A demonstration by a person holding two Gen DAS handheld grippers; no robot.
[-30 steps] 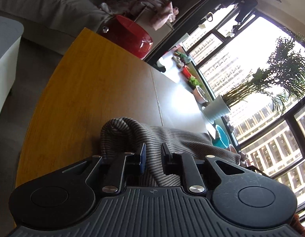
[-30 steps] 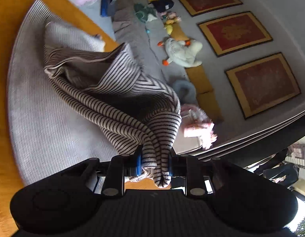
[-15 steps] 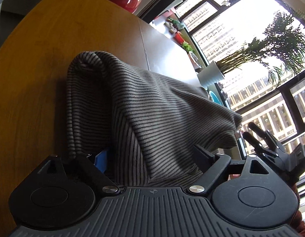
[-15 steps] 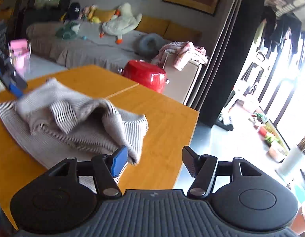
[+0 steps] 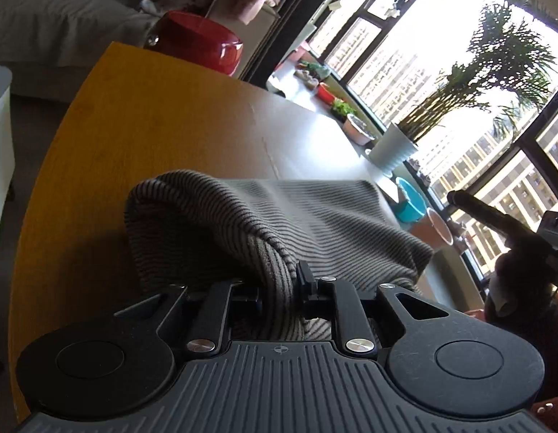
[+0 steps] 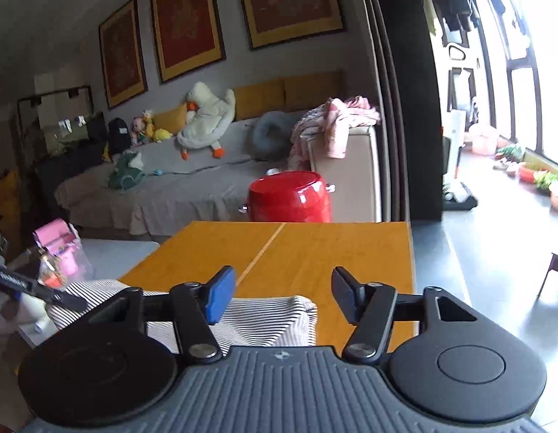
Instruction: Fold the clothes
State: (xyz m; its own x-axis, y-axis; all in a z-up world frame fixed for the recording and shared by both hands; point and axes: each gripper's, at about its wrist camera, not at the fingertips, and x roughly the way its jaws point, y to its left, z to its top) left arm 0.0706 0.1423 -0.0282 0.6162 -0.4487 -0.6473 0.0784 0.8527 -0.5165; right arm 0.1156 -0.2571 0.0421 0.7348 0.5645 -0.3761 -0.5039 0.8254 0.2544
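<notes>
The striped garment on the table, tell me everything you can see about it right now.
The striped garment is a soft knit-looking cloth with fine dark and pale stripes, grey-brown in the left wrist view, white and dark in the right. It lies bunched on the orange wooden table, one rounded fold humped up. The left tongs are shut on a gathered ridge of it. The right tongs stand open above its edge, apparently not gripping it.

A red pot (image 6: 290, 196) stands past the far edge of the wooden table (image 6: 315, 249). Behind it, a plush goose (image 6: 205, 119) lies on the grey sofa (image 6: 192, 180). A potted palm (image 5: 416, 133) stands by the window.
</notes>
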